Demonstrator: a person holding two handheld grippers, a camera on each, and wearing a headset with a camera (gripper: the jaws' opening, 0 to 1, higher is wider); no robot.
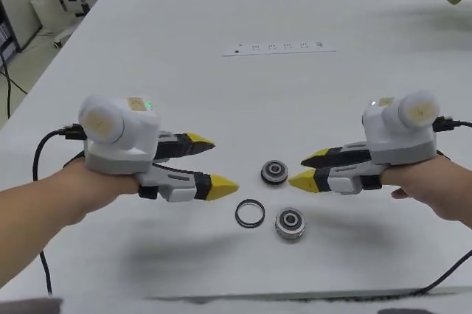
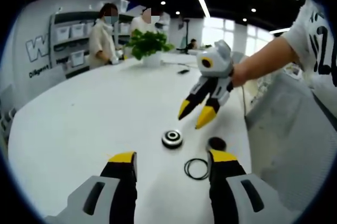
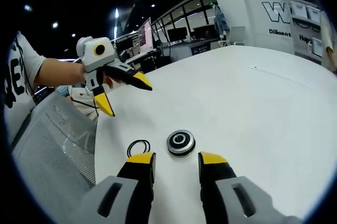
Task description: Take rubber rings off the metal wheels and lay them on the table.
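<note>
Far left: left gripper (image 1: 219, 164) above the white table (image 1: 184, 56), jaws spread wide, nothing held. Just right of its lower tip, flat on the table: one loose rubber ring (image 1: 250, 213). Next, upper wheel (image 1: 274, 172), lying between the two sets of opposing tips; lower wheel (image 1: 290, 223) just beside the ring, nearer the person. Far right: right gripper (image 1: 302, 169), jaws slightly parted, gripping nothing, tips near the upper wheel.

Two metal wheels: the far wheel (image 1: 274, 172) and the near wheel (image 1: 290, 223). One loose rubber ring (image 1: 250, 213). Two grippers: left gripper (image 1: 224, 164), right gripper (image 1: 296, 170). One potted plant (image 2: 147, 45).
</note>
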